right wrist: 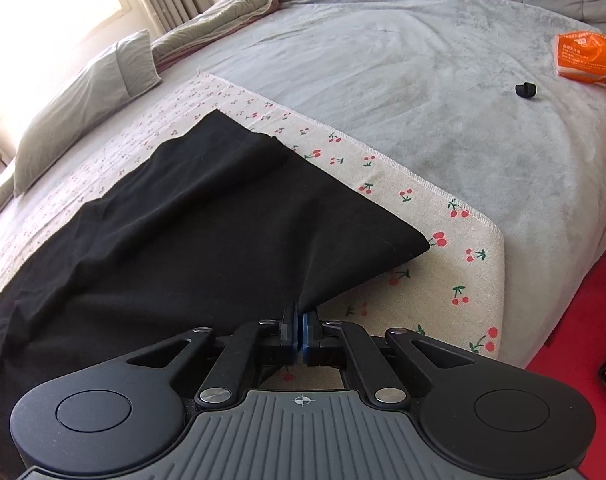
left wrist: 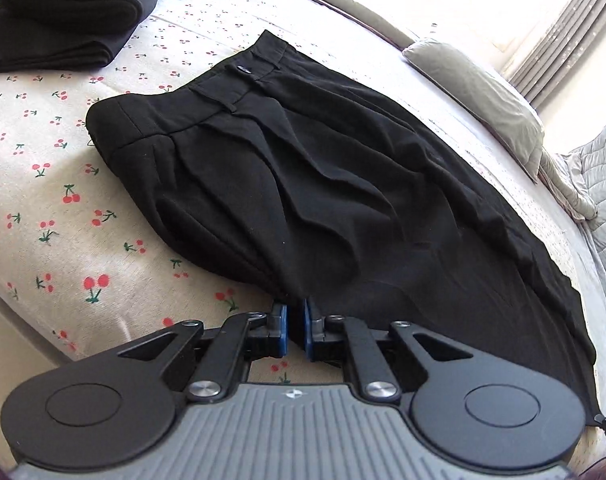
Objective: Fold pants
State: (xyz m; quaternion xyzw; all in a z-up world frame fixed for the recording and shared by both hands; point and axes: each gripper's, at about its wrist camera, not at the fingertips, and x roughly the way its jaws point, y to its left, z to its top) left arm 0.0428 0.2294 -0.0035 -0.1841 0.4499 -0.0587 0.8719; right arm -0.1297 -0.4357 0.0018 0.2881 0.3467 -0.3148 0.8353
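The black pants [left wrist: 303,184] are lying limp on the cherry-print cloth [left wrist: 63,220], spreading ahead of both grippers. The left gripper [left wrist: 294,316] and right gripper [right wrist: 301,322] are each pinching the near edge: soft, light, drapey fabric, best lifted by its edges.

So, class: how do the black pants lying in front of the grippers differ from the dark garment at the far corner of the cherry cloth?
The pants lie spread out and rumpled; the dark garment is folded into a compact stack. Both grippers pinch the pants' near edge; nothing touches the garment. Both are dark and rest on the cherry cloth.
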